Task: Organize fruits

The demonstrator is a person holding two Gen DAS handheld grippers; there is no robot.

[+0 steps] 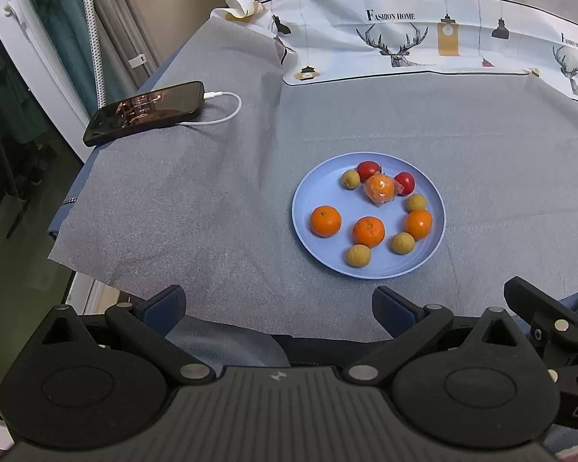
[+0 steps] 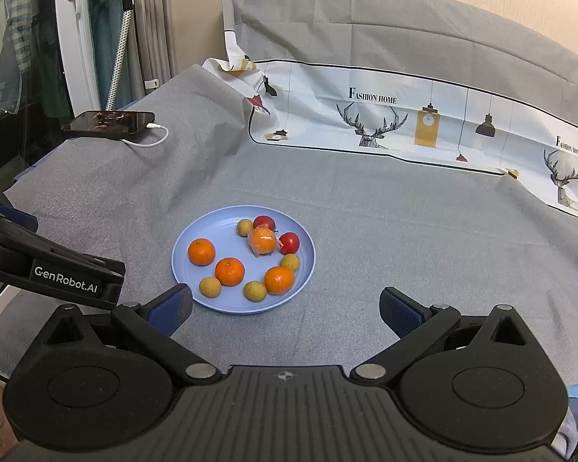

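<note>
A light blue plate (image 1: 312, 196) (image 2: 189, 238) lies on the grey cloth and holds several fruits. There are three bare oranges (image 1: 368, 231) (image 2: 229, 271), one orange wrapped in plastic (image 1: 380, 188) (image 2: 263, 241), two red tomatoes (image 1: 368, 169) (image 2: 289, 242) and several small yellow-brown round fruits (image 1: 358, 255) (image 2: 210, 287). My left gripper (image 1: 279, 306) is open and empty, near the table's front edge, short of the plate. My right gripper (image 2: 285, 310) is open and empty, just in front of the plate's near rim.
A black phone (image 1: 144, 111) (image 2: 110, 120) with a white charging cable (image 1: 221, 109) lies at the table's far left. A white printed cloth (image 1: 424, 42) (image 2: 424, 119) runs along the back. The table's left edge drops to the floor by a door.
</note>
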